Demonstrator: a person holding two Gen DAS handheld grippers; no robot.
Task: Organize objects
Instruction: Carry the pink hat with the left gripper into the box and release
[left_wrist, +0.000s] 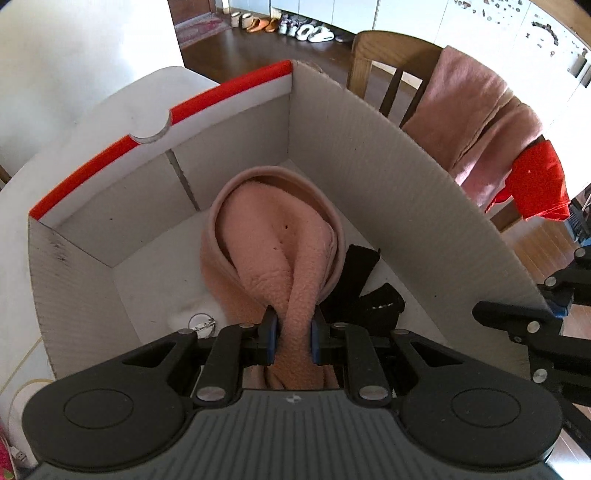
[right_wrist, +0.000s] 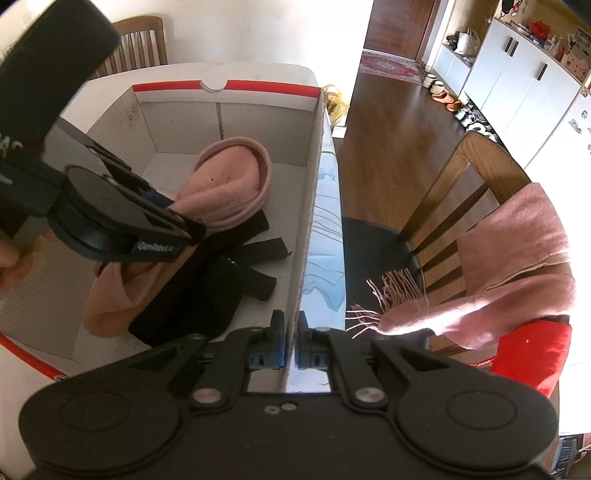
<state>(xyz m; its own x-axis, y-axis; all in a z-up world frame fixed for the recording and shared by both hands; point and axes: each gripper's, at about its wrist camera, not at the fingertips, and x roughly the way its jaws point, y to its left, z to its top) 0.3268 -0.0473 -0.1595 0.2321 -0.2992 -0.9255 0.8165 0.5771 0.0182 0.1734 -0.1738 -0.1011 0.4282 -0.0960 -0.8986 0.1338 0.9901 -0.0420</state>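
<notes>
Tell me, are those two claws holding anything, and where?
Yes. The left gripper pinches the pink fleece garment at its bunched near end. The right gripper clamps the cardboard box by its side wall's top edge.

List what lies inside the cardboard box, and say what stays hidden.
Inside the cardboard box: a pink fleece garment, gripped by the left gripper, and black clothing beside it. Whatever lies beneath them is covered.

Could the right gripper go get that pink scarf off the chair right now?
Probably not yet. The right gripper is shut on the box wall, so it must let go first. After that, the pink scarf hangs just beyond on the chair, with nothing visible between.
</notes>
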